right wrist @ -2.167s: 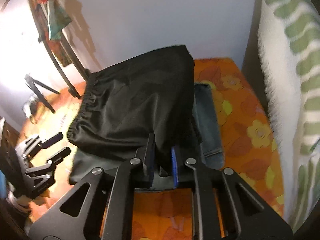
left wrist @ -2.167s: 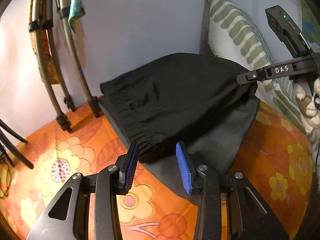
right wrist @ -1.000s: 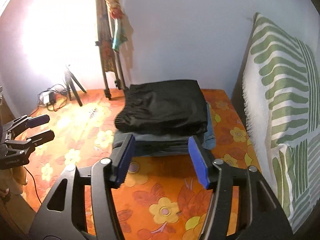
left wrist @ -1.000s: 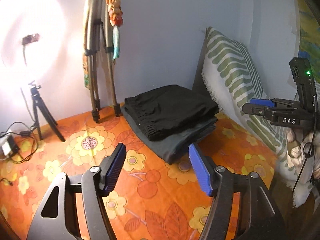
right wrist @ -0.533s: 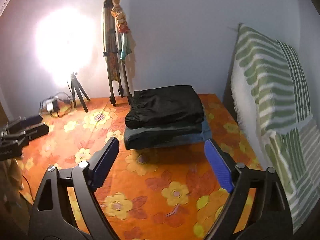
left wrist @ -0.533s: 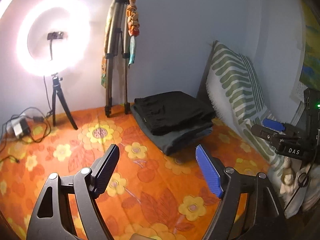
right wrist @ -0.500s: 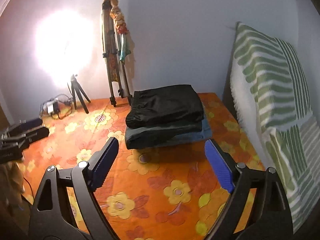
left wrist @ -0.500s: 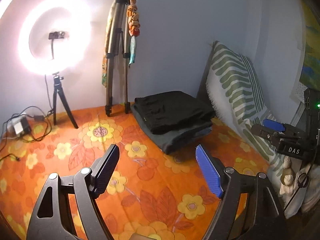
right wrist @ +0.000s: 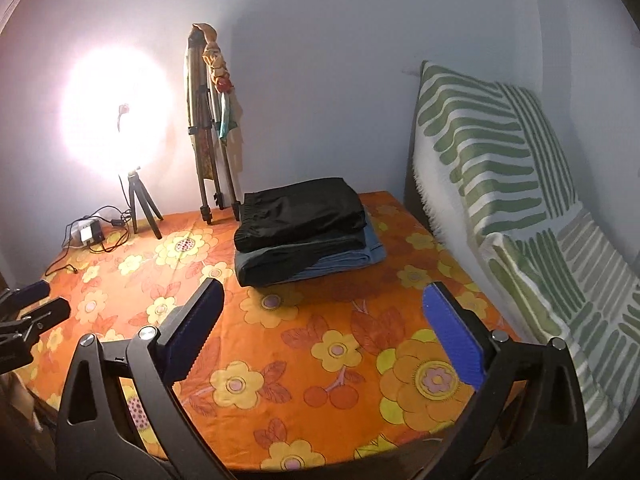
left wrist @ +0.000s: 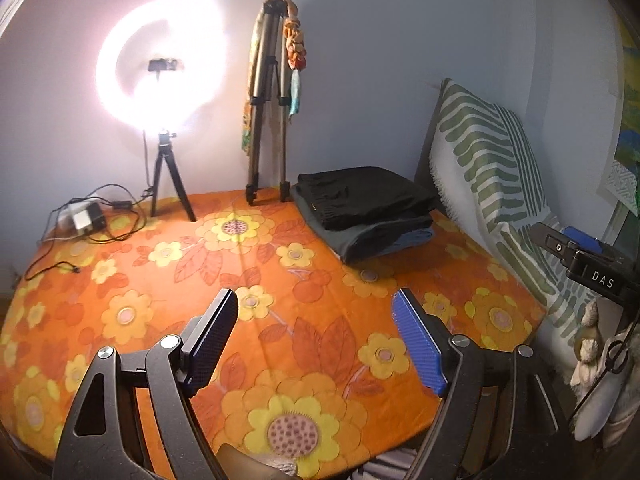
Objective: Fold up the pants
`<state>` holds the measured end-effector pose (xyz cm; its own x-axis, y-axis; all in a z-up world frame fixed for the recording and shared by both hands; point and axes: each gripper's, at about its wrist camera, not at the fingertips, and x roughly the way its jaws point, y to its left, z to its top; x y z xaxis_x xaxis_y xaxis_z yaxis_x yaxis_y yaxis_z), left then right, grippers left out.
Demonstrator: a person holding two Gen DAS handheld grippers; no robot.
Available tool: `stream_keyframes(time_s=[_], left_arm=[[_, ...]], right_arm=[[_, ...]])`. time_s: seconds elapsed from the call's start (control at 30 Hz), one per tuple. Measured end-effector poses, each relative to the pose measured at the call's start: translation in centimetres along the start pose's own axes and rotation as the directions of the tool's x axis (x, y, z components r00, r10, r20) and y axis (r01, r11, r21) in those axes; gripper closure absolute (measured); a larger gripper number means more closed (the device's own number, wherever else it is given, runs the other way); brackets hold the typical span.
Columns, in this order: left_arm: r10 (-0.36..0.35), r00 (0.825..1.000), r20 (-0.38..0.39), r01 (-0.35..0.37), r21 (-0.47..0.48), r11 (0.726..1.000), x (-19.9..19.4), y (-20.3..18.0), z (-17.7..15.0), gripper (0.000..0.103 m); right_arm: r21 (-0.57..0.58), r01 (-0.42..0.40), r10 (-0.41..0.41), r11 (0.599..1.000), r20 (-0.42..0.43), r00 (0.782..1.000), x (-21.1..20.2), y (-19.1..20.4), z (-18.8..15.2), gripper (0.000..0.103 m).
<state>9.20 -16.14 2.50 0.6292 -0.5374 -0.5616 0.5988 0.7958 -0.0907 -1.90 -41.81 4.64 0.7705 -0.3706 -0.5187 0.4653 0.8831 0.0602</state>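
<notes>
Folded black pants lie on top of a stack of folded grey and blue pants at the far side of the orange flowered bedspread. My left gripper is open and empty, held well back from the stack above the near bedspread. My right gripper is open and empty, also well back from the stack. The right gripper shows at the right edge of the left wrist view, and the left gripper at the left edge of the right wrist view.
A lit ring light on a small tripod stands at the far left with a charger and cables. A folded tripod leans on the wall beside the stack. A green striped pillow stands along the right.
Both grippers let go of the black pants on the stack, opened wide and pulled back far toward the near edge of the bed. The stack has stayed still.
</notes>
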Motion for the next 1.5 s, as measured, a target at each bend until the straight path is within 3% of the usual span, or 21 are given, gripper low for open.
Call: stream_keyframes(time_s=[0.5,1.5], left_arm=[[0.035,0.999,0.039,-0.032,-0.057,0.998,-3.4,0.9,-0.4,0.022],[0.070,0.996,0.057,-0.067,-0.045,0.997,-4.1,0.7,-0.3,0.022]], right_arm=[[-0.015,-0.021,0.021,1.000,0.035,0.999,-2.6,1.4,-0.1,0.000],[-0.009,-0.030,0.030,1.000,0.034,0.999,-2.7,0.9,-0.2,0.000]])
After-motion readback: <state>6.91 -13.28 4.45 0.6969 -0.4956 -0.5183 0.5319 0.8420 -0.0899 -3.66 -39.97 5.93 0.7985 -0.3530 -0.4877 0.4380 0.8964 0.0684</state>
